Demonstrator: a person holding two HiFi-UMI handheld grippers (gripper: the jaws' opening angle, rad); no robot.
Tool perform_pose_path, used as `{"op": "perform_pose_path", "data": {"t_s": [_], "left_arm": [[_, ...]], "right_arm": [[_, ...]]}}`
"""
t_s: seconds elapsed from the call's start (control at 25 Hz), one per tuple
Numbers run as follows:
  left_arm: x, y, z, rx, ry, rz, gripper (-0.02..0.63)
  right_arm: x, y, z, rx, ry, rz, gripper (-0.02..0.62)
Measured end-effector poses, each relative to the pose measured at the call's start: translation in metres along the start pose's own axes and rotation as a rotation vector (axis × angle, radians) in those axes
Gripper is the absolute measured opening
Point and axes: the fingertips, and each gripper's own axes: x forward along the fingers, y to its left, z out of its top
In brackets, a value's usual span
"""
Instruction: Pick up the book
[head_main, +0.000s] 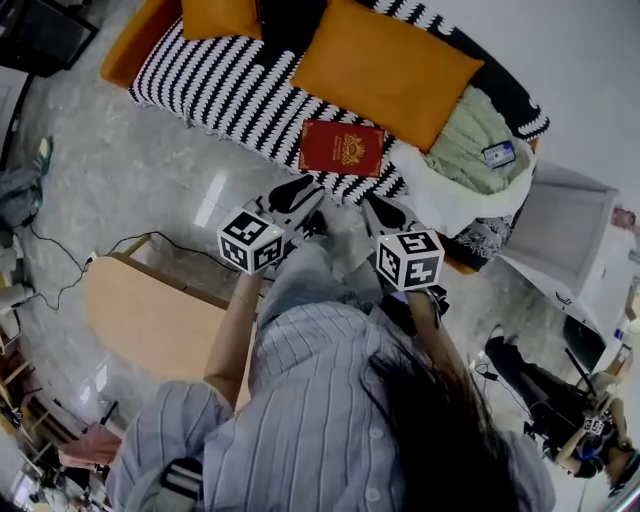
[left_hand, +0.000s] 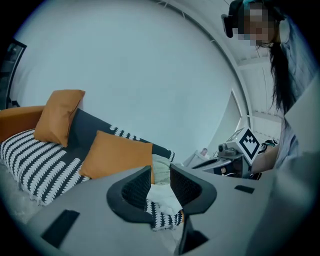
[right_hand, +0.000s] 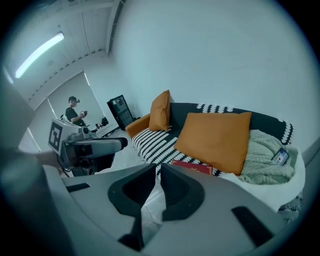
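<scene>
An orange sofa (head_main: 220, 85) with a black-and-white striped cover runs across the far side of the floor. A large orange cushion (head_main: 385, 65) leans against its back, and a pale green blanket (head_main: 470, 140) is bunched at its right end. A wooden table (head_main: 150, 320) stands nearer, to the left of the person, and carries nothing that bears on the task.

The book (head_main: 342, 148), red with a gold emblem, lies flat and closed on the striped seat. It is just in front of the large cushion, close to the near edge of the sofa, and nothing rests on it.

This looks like the approach: both grippers are held out toward the sofa, short of the book and not touching it. The next move probably calls for parting the jaws of one gripper and bringing it to the book's near edge. A flat book gives little to bite on except that edge.

The left gripper (head_main: 295, 190) has its jaws drawn in, with only a narrow slot between them and nothing in it. The right gripper (head_main: 385, 212) has its jaws practically together and is also empty. Its own view has the book just beyond the jaw tips.
</scene>
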Motion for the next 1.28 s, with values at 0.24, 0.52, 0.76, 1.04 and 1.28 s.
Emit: {"op": "perform_pose_path", "data": {"t_s": [0.24,0.52,0.76,1.04,1.28], "left_arm": [[0.004,0.010,0.012,0.021,-0.005,-0.005,0.126],[0.005,0.032,-0.006,-0.050,0.015,0.032,0.126],[0.016,0.047,-0.015,-0.064,0.022,0.056,0.126],[0.053,0.083,-0.030,-0.142,0.013,0.044,0.126],[0.099,0.119,-0.067,-0.083,0.110,0.021,0.126]], "right_arm": [[0.006,-0.014,0.007,0.051,-0.006,-0.032,0.040],[0.027,-0.039,0.019,0.095,-0.001,-0.033,0.040],[0.045,-0.074,0.004,0.107,0.052,-0.030,0.040],[0.087,-0.120,-0.018,0.128,0.116,-0.022,0.040],[0.130,-0.162,-0.036,0.141,0.135,-0.010,0.041]]}}
